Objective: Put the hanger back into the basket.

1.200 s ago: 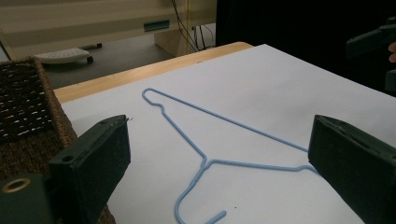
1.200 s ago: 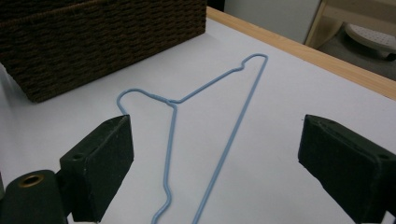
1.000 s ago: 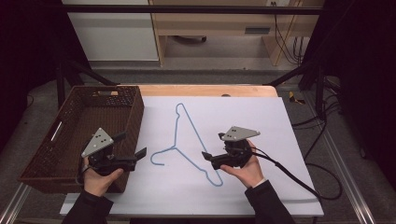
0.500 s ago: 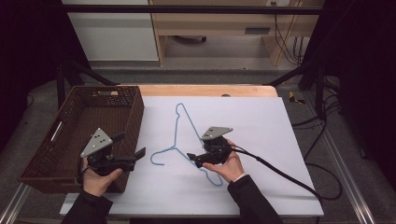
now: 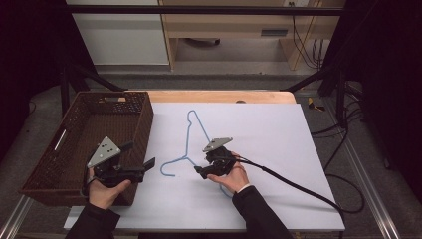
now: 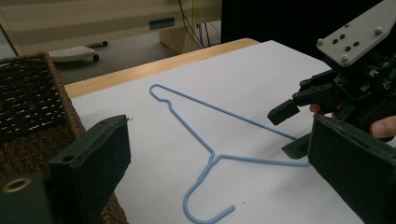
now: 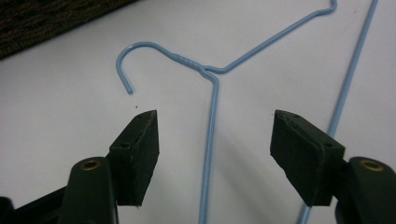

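Note:
A light blue wire hanger [image 5: 187, 139] lies flat on the white sheet [image 5: 278, 144], its hook toward the basket. My right gripper [image 5: 201, 170] is low over the hanger's arm, just right of the twisted neck. In the right gripper view the hanger [image 7: 211, 126] wire runs between the jaws of the right gripper [image 7: 215, 119]; the jaws have just been closing, but the pads stand clear of it, so it is open. My left gripper [image 5: 145, 168] hovers open beside the basket's right wall, holding nothing. The left gripper [image 6: 219, 135] view shows the hanger [image 6: 212, 156] and the right gripper [image 6: 289, 131].
A brown wicker basket [image 5: 144, 119] stands at the table's left, close against my left hand. A black cable [image 5: 298, 186] trails from the right gripper across the sheet to the right edge. Wooden table edge [image 5: 219, 96] at the back.
My right hand has moved left and down across the sheet to the hanger's neck, and its jaws have narrowed. The left hand and the hanger have stayed put.

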Tool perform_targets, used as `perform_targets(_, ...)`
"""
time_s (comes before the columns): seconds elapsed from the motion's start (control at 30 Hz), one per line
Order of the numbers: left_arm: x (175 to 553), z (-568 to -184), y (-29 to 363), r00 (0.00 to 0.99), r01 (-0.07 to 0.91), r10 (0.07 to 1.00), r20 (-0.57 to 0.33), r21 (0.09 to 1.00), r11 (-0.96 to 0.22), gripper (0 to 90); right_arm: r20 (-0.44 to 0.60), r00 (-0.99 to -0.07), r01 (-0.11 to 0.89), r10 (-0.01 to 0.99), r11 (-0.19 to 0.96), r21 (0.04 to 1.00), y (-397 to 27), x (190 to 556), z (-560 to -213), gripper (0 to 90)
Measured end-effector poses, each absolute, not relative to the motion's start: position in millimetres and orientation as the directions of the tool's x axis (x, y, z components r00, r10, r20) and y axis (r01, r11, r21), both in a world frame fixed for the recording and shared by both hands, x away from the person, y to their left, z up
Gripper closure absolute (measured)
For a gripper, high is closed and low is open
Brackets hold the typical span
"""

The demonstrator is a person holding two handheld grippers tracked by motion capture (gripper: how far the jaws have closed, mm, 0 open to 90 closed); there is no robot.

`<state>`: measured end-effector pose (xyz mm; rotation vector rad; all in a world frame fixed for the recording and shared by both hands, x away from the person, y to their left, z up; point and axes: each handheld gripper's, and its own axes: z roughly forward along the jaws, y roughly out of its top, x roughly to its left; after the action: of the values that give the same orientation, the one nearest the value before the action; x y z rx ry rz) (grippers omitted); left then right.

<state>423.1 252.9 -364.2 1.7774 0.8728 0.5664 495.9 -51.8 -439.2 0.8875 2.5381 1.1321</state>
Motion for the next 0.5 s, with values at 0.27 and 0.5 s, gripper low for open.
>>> perform_targets(0.27, 423.7, -365.1, 252.9, 0.624, 0.297, 0.781, -0.025, 0.932, -0.208, 5.5, 0.043, -0.797, 0.441, 0.603, 0.532, 0.723, -40.7, 501.4, -443.8, 37.9)
perform_targets(0.5, 424.0, -365.3, 253.5, 0.623, 0.298, 0.782, -0.024, 0.932, -0.209, 5.5, 0.044, -0.797, 0.459, 0.603, 0.556, 0.693, -33.7, 504.9, -455.6, 45.6)
